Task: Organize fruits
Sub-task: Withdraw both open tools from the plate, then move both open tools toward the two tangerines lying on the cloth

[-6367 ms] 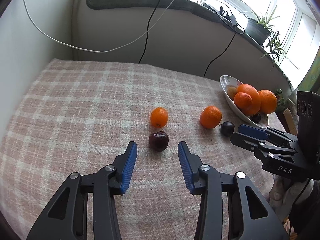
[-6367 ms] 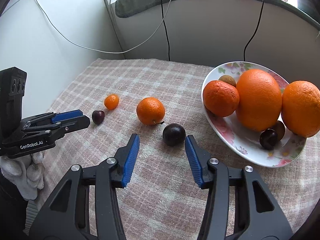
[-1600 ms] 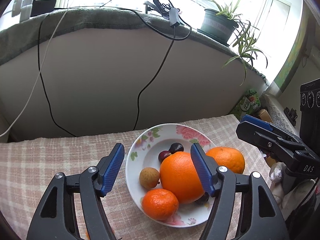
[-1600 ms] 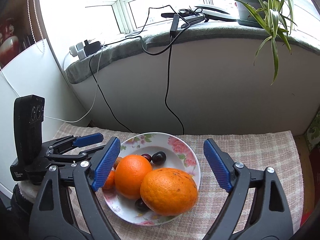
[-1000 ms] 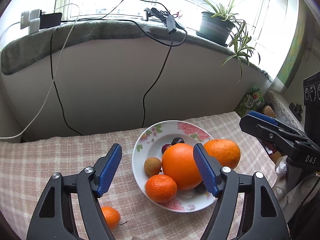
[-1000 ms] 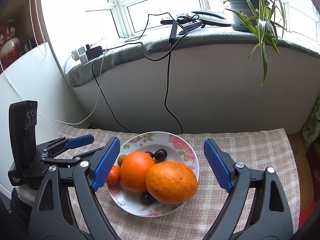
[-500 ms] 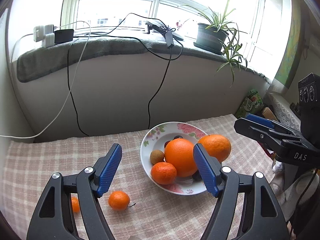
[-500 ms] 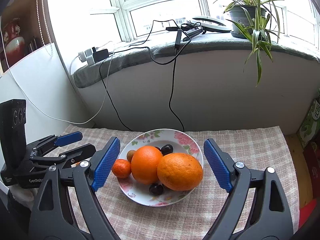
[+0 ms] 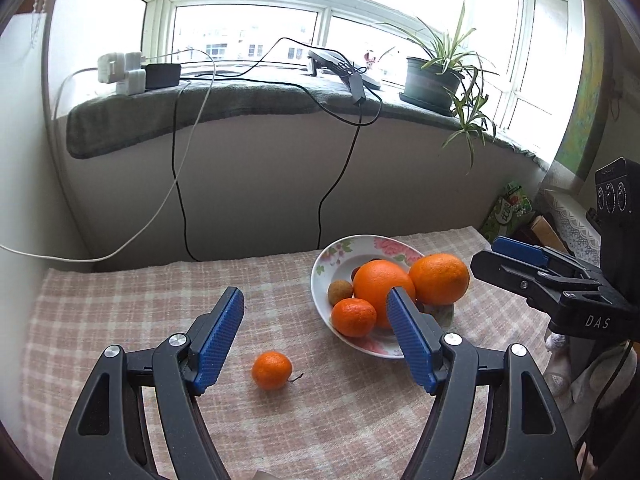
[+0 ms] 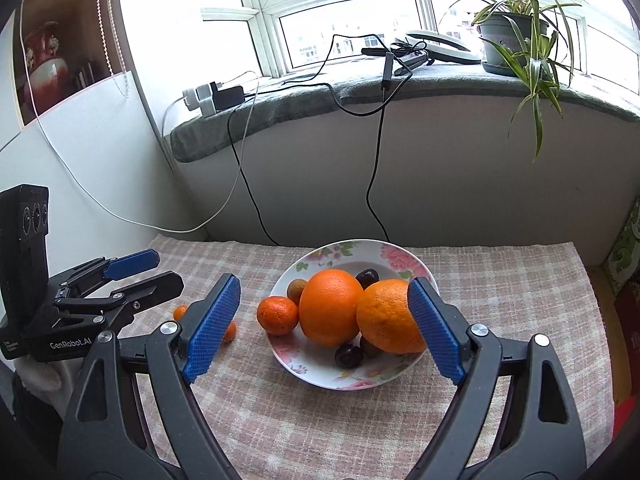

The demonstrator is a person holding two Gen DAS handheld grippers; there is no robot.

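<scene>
Fingers of left gripper [image 9: 315,336] and right gripper [image 10: 324,326] stand apart, empty, likely between picks; mandarin [image 9: 271,369] lies on cloth at 8 o'clock from plate [image 9: 326,265] holding the gathered fruit.

Each camera rides on its own gripper, looking forward and down along the blue fingers toward the far windowsill [image 9: 240,96] — the left view from nearer the left, the right view centred on the floral bowl [image 10: 344,250]. Both share the bowl [image 9: 320,276] and checked tablecloth [image 10: 320,420] — each sees the other gripper at its edge.
</scene>
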